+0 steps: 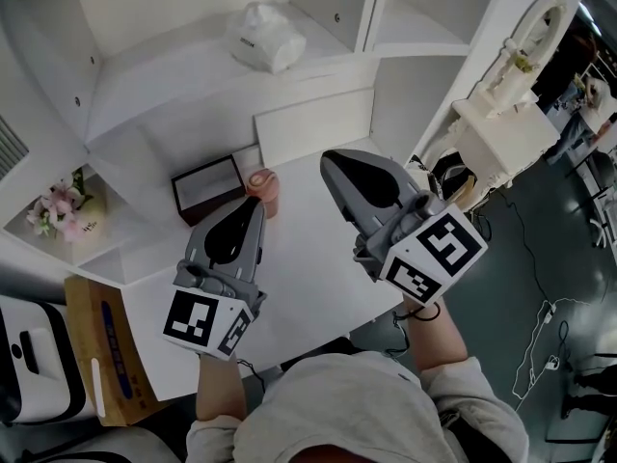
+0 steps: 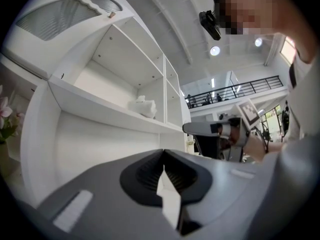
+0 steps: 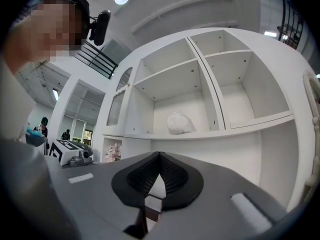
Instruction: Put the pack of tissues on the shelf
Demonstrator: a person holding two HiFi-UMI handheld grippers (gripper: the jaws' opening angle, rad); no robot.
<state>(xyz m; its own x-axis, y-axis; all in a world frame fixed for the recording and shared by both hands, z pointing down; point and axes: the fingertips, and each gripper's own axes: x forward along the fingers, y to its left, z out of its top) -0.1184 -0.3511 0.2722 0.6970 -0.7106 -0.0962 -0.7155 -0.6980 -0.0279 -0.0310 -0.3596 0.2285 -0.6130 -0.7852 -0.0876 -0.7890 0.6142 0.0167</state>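
**Pack is on the shelf; the remaining risks are knocks, not the grasp**

The white shelf unit (image 1: 145, 85) takes up the top of the head view. Its open compartment has no lip along the front edge that I can see, so anything lying there could be swept off by a careless pass.

Below it, the bench (image 1: 318, 258) is narrow where the person stands. An arm swinging low over it would meet the things at its back.

The left gripper (image 1: 254, 204) and right gripper (image 1: 329, 158) both hang over the bench with jaws pressed together and nothing between them. Each gripper view shows only a sliver of background past the pads. Both are well apart from the shelf board. I judge the placing done, and either gripper lifted toward the compartment again could nudge the load.

The pack of tissues (image 1: 267, 37) lies on the shelf toward the right upright. It looks soft and crumpled, so it should sit rather than roll, though a light push would slide it.

The dark box (image 1: 207, 188) and the pink cup (image 1: 262, 191) stand just ahead of the left gripper's tips. The cup is the likeliest thing to be tipped by a forward move.
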